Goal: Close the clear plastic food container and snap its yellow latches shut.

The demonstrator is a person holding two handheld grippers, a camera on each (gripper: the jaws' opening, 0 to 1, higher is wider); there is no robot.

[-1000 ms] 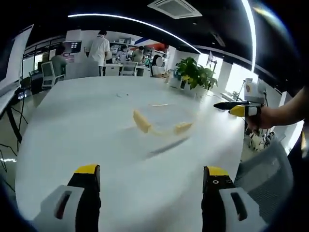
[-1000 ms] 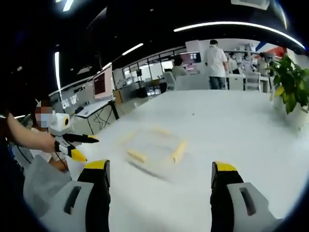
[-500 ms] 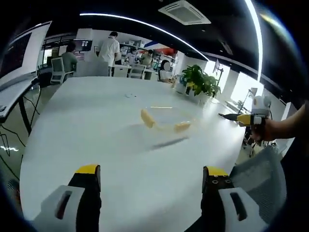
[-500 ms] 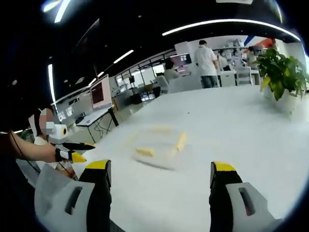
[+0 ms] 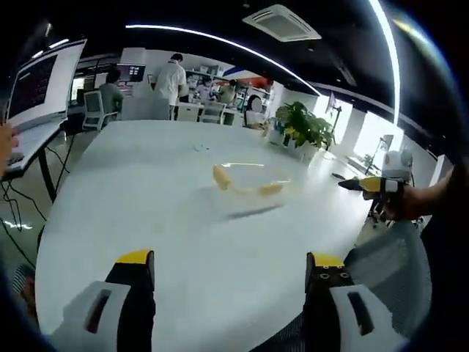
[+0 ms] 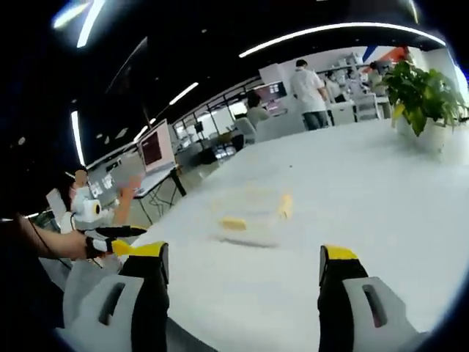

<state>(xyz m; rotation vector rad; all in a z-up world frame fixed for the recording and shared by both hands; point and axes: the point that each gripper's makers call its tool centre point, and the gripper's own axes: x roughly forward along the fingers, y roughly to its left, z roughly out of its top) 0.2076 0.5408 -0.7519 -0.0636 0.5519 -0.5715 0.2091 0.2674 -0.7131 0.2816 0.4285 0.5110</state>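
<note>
Both tongs (image 5: 223, 282) (image 6: 242, 282) have drawn back, spread empty, container (image 5: 247, 178) far ahead.

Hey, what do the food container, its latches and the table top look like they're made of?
Container: looks like clear plastic, since the table shows through it.
Latches: opaque yellow, probably plastic; too blurred to judge the finish.
Table: smooth white top with a soft sheen, perhaps laminate; the pictures cannot settle it.

White table (image 5: 146, 213) in an office; potted plant (image 5: 302, 125) at its far edge, 2 people (image 5: 172, 77) beyond, monitor (image 6: 152, 148) on a side desk.
</note>
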